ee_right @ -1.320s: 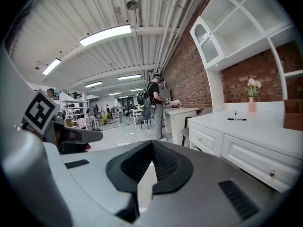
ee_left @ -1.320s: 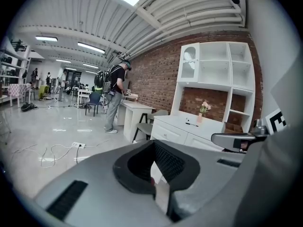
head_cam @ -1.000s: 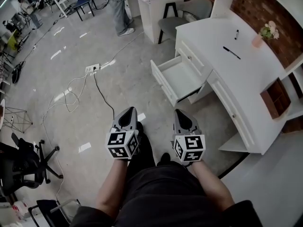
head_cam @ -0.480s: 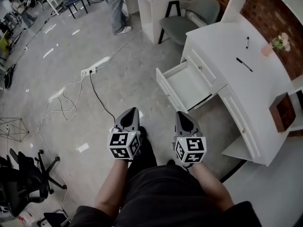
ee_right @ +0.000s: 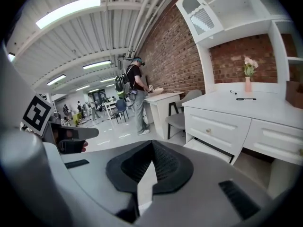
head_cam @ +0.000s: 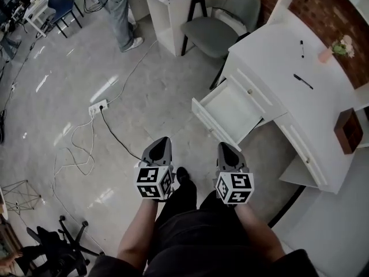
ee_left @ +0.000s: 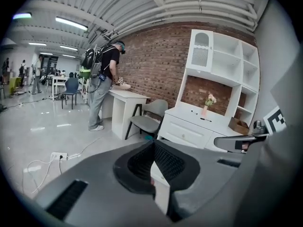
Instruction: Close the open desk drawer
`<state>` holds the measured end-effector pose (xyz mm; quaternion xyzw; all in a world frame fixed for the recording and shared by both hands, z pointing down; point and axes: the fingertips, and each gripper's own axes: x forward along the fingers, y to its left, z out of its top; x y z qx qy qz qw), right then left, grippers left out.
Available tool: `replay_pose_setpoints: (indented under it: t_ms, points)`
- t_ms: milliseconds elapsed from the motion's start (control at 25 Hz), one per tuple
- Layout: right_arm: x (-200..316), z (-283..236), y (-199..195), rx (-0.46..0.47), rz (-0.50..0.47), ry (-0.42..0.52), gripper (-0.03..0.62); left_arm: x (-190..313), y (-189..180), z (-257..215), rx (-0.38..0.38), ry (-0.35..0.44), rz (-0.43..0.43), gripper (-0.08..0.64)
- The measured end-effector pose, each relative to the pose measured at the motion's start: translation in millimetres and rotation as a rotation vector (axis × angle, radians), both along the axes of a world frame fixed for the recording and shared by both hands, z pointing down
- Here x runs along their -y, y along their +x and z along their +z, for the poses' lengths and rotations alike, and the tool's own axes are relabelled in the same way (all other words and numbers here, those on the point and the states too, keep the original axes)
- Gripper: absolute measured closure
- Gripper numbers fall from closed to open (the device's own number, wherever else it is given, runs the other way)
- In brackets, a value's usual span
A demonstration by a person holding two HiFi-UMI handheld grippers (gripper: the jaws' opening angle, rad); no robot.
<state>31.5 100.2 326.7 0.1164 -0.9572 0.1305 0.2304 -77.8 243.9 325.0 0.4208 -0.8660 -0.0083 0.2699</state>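
1. Drawer (head_cam: 229, 108) – pulled well out from the desk (head_cam: 288, 56) front, interior bare.
2. Left gripper (head_cam: 163, 139) – jaws pressed together, nothing between; well apart from the desk.
3. Right gripper (head_cam: 222, 145) – jaws likewise together, empty; nearer the desk, clear of the drawer.
4. Step judged: approach. Best handled with closed tips set flat against the middle of the drawer front, then pushed straight toward the desk to avoid skewing.
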Motion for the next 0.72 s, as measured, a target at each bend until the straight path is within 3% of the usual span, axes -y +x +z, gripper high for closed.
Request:
replay_pose_setpoints:
  t_ms: [400,720]
  points:
    - [55,24,1,-0.059,0.237,-0.041,0.588,71,-40,31,-0.043,-0.046,0.173,0.551]
    - [114,35,8,-0.023,0.386,-0.101,0.588,156,-43,42,-0.022,-0.095,0.328,0.551]
